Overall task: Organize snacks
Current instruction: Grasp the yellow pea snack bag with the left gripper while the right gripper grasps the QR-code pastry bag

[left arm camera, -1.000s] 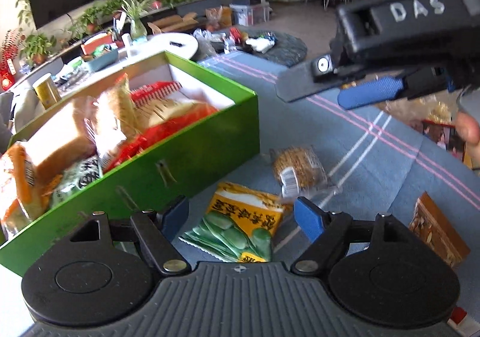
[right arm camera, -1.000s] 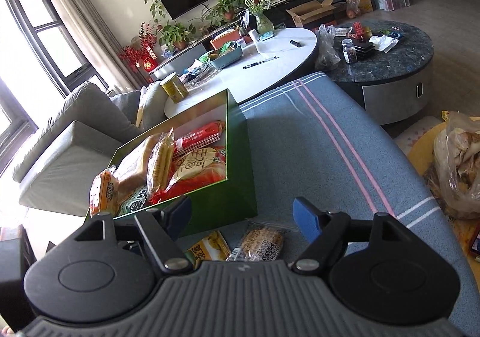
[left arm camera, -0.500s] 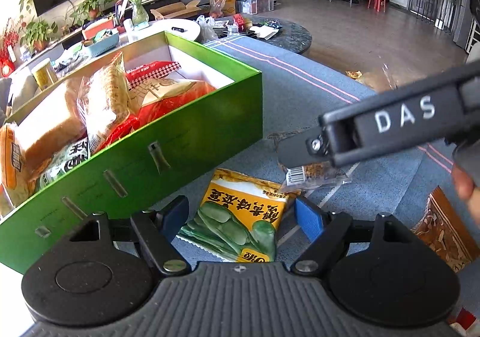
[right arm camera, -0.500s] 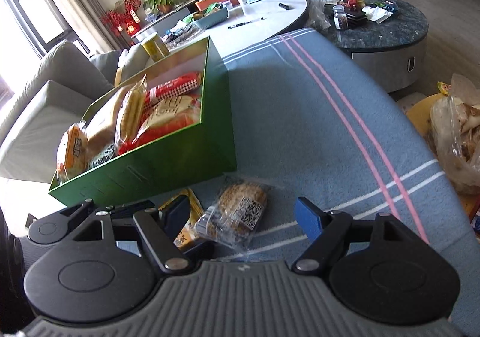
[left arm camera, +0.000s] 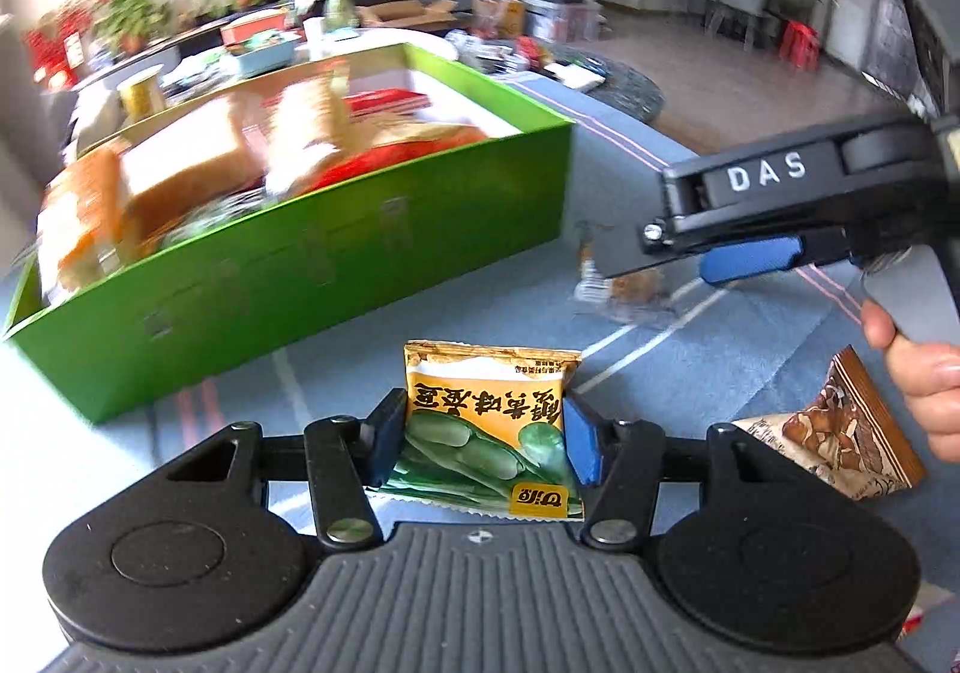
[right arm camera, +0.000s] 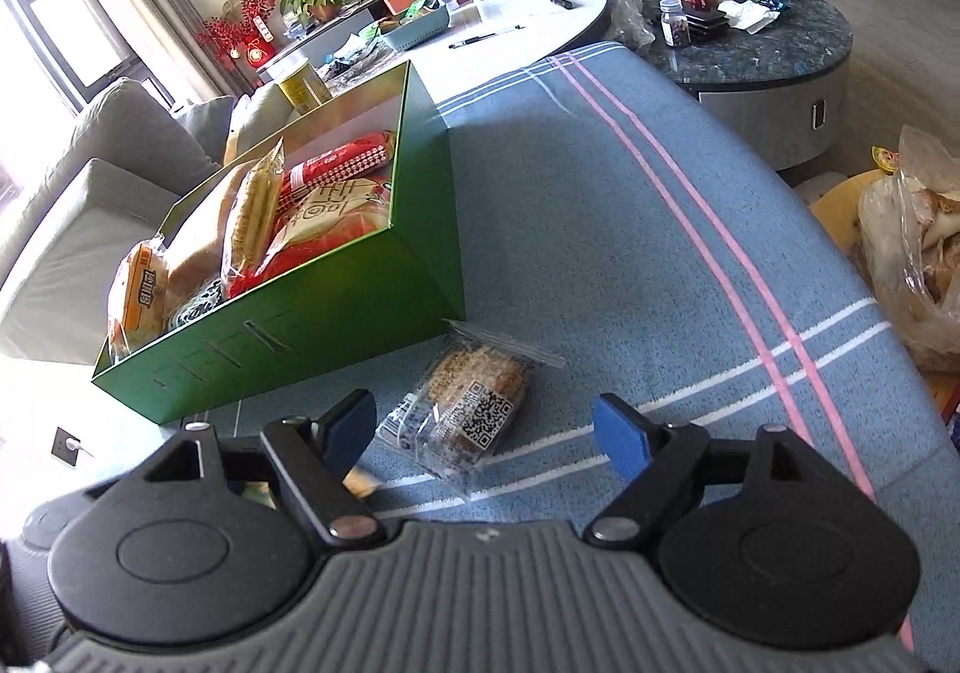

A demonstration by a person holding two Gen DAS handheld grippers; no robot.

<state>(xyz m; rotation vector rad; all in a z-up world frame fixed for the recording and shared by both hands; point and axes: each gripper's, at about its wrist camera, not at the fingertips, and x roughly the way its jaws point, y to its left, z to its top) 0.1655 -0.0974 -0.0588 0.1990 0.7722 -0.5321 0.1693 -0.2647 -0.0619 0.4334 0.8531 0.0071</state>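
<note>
Snacks are lying in and around the green box [right arm camera: 372,307], which is sitting on the blue striped cloth [right arm camera: 630,229] with its open top facing up; several packets are standing and leaning inside it, among them an orange-labelled packet [right arm camera: 141,301] at the near end and a red patterned packet [right arm camera: 342,163] toward the far end. In the right wrist view, the right gripper [right arm camera: 483,430] is hovering low over the cloth with its blue pads [right arm camera: 621,436] spread wide apart, and a clear packet with a QR code [right arm camera: 468,409] is lying flat between them, just beside the box's near corner and touching neither pad. In the left wrist view, the left gripper [left arm camera: 480,442] is clamping both sides of a yellow-and-green bean packet [left arm camera: 483,421], which is standing upright between the pads in front of the box's long side; this view is blurring strongly around the box. To the right of that packet, a brown nut packet [left arm camera: 840,433] is lying on the cloth, well apart from the box. Above it the black body of the other gripper, marked DAS, is crossing the frame, with the person's right hand [left arm camera: 927,379] gripping its handle.
</note>
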